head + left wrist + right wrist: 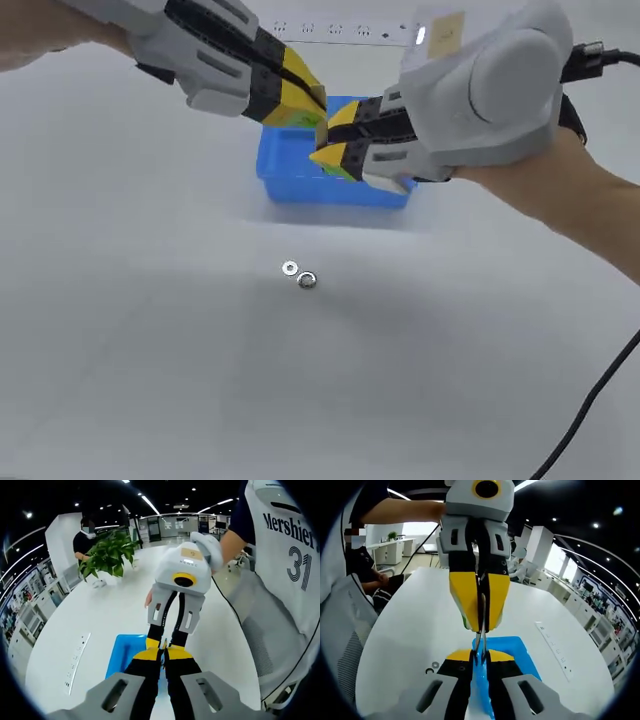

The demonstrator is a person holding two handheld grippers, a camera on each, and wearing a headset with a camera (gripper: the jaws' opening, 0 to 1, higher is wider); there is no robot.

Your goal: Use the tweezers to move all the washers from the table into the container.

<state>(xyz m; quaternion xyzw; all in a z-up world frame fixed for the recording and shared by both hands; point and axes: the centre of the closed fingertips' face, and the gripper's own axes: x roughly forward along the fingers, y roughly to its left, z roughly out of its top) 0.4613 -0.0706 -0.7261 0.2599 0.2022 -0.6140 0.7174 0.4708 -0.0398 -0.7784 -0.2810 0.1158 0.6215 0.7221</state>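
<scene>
Two small metal washers (289, 267) (307, 280) lie side by side on the white table, in front of the blue container (300, 185). Above the container my two grippers meet tip to tip. My left gripper (318, 105) comes in from the upper left, my right gripper (325, 140) from the right. In the right gripper view the thin metal tweezers (479, 645) run from the left gripper (481, 627) down into my right gripper (480, 656). Both pairs of jaws are closed on them. The washers (433, 668) sit left of the container (520, 655).
A white power strip (340, 32) lies at the table's far edge behind the container. A black cable (590, 400) trails off the right gripper at the lower right. A potted plant (107, 555) stands on the far end of the table, with a person behind it.
</scene>
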